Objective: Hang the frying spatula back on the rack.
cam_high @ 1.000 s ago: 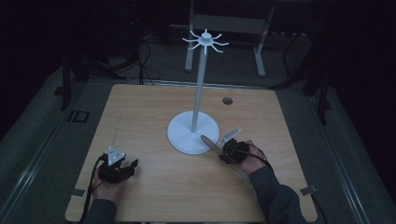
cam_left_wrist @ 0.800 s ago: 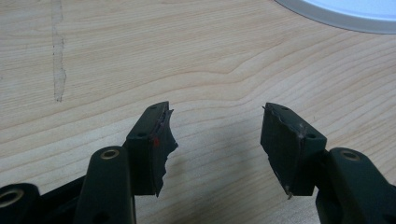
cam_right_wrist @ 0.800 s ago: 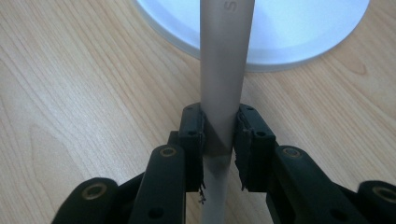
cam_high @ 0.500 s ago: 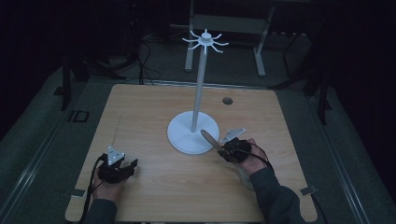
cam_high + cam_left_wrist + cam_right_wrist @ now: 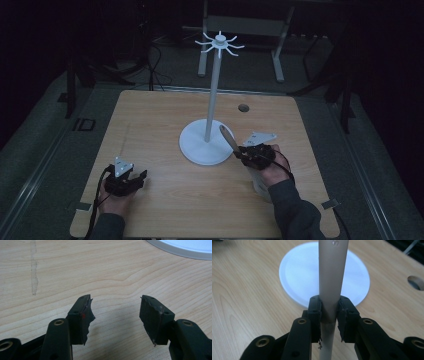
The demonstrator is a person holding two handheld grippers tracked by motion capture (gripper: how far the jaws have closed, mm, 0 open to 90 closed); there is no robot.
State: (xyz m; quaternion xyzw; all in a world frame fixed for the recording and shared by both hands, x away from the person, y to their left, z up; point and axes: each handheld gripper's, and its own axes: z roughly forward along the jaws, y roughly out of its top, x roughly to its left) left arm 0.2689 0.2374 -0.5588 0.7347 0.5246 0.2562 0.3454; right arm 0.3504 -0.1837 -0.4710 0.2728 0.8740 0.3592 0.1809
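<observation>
A white stand has a round base [image 5: 197, 150], a thin pole [image 5: 214, 90] and a ring of hooks [image 5: 219, 42] at its top. It stands mid-table. My right gripper [image 5: 239, 152] sits just right of the base, shut on a long beige utensil handle [image 5: 227, 136] that slants up and left over the base edge. In the right gripper view the handle [image 5: 333, 270] runs straight up between the closed jaws [image 5: 329, 308], with the base [image 5: 299, 272] behind it. My left gripper [image 5: 140, 176] rests at the front left, open and holding nothing [image 5: 115, 307].
The wooden table [image 5: 150, 120] has a round hole [image 5: 243, 107] at the back right, also in the right gripper view as hole [image 5: 415, 282]. The stand's base rim [image 5: 190, 246] lies ahead of the left gripper. Dark floor, cables and frame legs surround the table.
My right gripper has shifted slightly right and away, and the beige handle has lifted and tipped more upright. The left gripper has stayed put.
</observation>
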